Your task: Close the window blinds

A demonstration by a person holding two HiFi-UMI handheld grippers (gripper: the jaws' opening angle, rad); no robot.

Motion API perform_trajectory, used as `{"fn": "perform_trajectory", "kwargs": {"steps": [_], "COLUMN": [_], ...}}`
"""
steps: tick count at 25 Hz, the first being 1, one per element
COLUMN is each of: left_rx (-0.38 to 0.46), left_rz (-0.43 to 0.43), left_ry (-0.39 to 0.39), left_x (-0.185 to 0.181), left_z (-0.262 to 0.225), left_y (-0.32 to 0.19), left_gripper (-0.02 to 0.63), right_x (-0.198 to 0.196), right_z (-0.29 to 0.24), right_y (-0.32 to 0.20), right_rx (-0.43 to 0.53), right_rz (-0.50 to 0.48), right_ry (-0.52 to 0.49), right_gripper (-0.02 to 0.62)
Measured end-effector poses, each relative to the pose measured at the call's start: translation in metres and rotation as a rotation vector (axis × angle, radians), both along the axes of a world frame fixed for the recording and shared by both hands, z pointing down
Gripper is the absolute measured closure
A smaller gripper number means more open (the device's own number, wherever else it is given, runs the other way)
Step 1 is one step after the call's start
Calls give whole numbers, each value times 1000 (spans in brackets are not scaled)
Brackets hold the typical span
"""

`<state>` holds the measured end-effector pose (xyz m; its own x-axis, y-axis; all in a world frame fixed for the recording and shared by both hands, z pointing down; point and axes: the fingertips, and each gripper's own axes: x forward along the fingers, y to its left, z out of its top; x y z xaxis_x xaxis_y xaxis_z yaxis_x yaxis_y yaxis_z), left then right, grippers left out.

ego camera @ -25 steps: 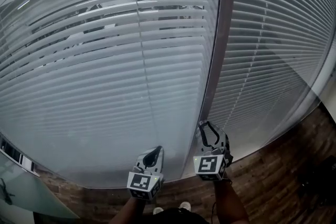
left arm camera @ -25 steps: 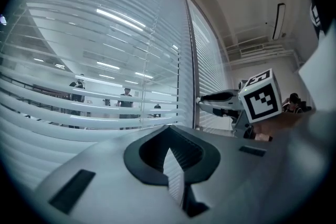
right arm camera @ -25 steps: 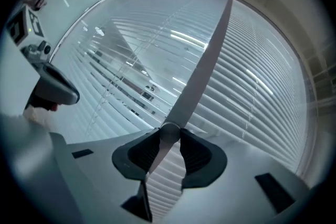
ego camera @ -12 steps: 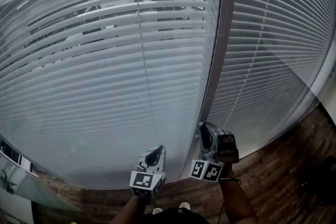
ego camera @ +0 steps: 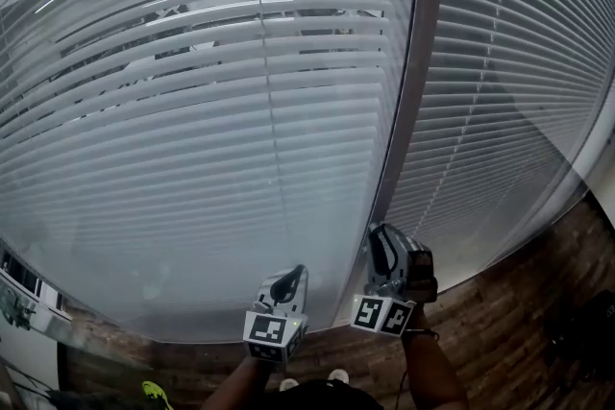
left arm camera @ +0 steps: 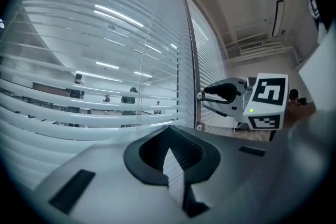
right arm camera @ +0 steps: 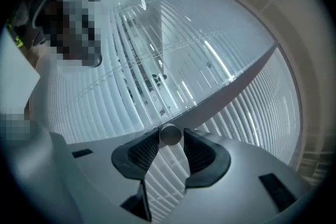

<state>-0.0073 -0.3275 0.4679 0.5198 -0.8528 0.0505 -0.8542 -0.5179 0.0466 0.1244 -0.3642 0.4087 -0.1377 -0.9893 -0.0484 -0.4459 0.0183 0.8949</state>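
Right tongs: clamped on the wand, lower centre.
Left tongs: clenched, empty.
Blinds: upper-left slats gapped, people visible through.
Left to do: likely twisting the wand.

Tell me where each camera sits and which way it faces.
Head view: on the person's head, looking down at the blinds; forearms, left gripper, right gripper show.
Left gripper view: rides the left gripper, facing the blinds past its shut jaws; the right gripper shows.
Right gripper view: rides the right gripper, facing the blinds; its jaws clasp a rod.
Shared: all see the blinds.
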Motion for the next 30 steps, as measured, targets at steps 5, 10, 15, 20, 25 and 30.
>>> {"fn": "perform_trajectory", "kwargs": {"steps": [5, 10, 15, 20, 25, 30], "left_rx": [25, 48, 51, 57, 67, 67], "left_rz": [-23, -36, -27, -22, -29, -40], "left_ry": [-45, -62, -79, -80, -83, -89], "left_x": [-7, -8, -2, 0, -3, -7], "left_z": [0, -3, 1, 0, -2, 1], "left_y": [1, 4, 7, 9, 7, 5], "left_gripper": [606, 606, 606, 606, 606, 606], "right_x": [-2, 17, 24, 14, 9, 13], "right_z": [2, -1, 2, 1, 1, -2], "right_y": [9, 2, -1, -1, -9, -11], "right_rx": [-19, -139, -187, -234, -235, -212], "right_rz": [-28, -105, -119, -170, -158, -162], "right_ry": [-227, -840, -1042, -1034, -1037, -1073], "right_gripper": [466, 455, 433, 433, 433, 444]}}
